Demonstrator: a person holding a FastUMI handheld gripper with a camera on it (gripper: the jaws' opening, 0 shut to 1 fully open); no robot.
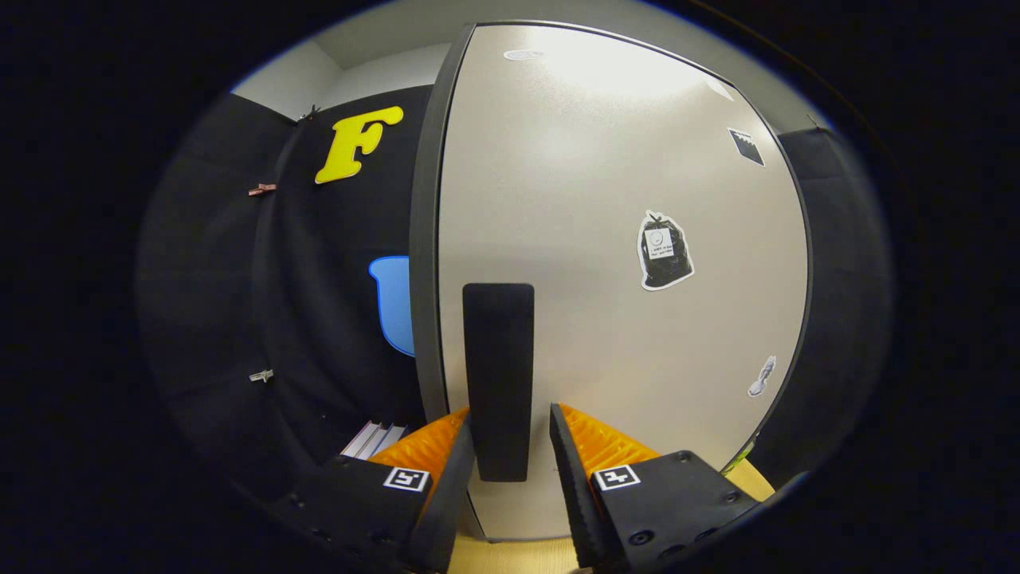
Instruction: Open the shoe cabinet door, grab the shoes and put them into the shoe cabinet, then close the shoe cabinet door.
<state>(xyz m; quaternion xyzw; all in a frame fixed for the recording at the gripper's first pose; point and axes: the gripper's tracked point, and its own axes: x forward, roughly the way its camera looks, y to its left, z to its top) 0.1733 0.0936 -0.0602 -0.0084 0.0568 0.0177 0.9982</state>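
So my left finger [446,470] sits just at 9 o'clock of the door handle [498,381], which runs 12-to-6 dead ahead between the fingers, with a gap still showing to the right finger [575,470]. My gripper [510,470] is open around it, not squeezing yet. The shoe cabinet door [621,239] looks shut; closing on the handle comes next, I reckon.
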